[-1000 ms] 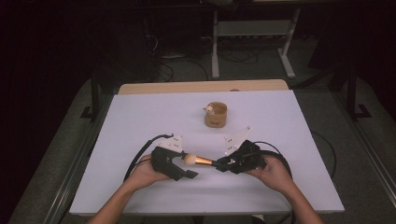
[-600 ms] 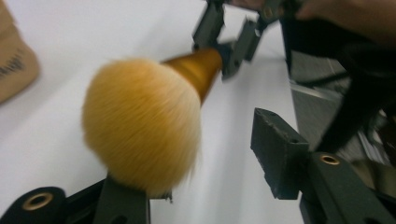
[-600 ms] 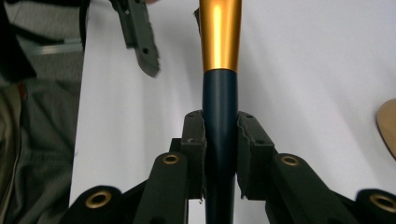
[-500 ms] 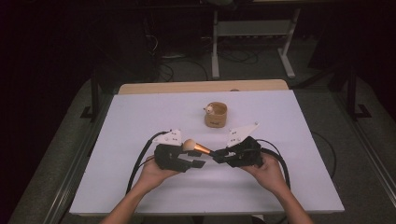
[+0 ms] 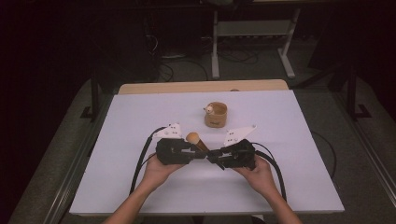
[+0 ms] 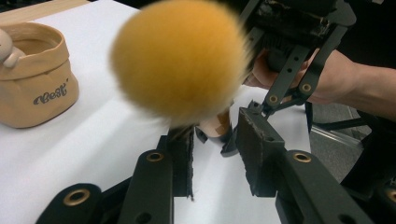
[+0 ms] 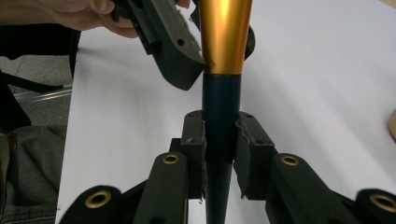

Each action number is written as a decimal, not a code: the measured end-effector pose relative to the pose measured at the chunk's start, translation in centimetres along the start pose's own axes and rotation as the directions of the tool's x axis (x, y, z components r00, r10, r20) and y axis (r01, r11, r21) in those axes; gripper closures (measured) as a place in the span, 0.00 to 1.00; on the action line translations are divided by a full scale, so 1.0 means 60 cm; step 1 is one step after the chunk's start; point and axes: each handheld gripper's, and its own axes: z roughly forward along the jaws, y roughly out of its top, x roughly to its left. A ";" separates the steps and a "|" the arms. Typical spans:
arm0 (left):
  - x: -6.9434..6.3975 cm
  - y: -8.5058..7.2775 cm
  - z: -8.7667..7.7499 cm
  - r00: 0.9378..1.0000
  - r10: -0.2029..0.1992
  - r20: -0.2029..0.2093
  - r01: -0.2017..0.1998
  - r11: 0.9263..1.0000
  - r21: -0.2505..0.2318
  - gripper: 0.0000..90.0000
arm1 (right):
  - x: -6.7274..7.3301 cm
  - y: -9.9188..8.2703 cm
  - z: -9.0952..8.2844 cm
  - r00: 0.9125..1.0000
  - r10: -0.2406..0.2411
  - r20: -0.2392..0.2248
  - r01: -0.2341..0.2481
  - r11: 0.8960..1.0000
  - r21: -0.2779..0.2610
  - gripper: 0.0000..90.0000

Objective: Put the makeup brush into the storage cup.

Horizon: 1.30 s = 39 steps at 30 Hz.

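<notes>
Fluffy brush head (image 6: 180, 60); glossy, seemingly metal ferrule (image 7: 224, 35); matt dark handle (image 7: 220, 116).

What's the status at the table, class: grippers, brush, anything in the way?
Right gripper shut on brush handle. Left gripper open, jaws beside the bristle head. Tan pot farther back, clear of both.
</notes>
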 end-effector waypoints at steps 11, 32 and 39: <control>0.003 0.009 0.002 1.000 -0.012 0.027 0.012 1.000 0.015 0.79 | 0.003 0.004 0.010 0.999 -0.038 0.011 0.037 0.998 0.047 0.82; -0.005 0.024 -0.003 0.999 0.026 0.026 -0.028 0.997 0.069 0.82 | 0.006 0.014 0.008 1.000 -0.011 -0.002 0.011 0.999 0.050 0.73; -0.007 0.028 -0.002 0.999 0.045 0.021 -0.047 0.994 0.099 0.82 | 0.009 0.029 0.003 0.999 -0.032 -0.007 0.032 0.998 0.057 0.76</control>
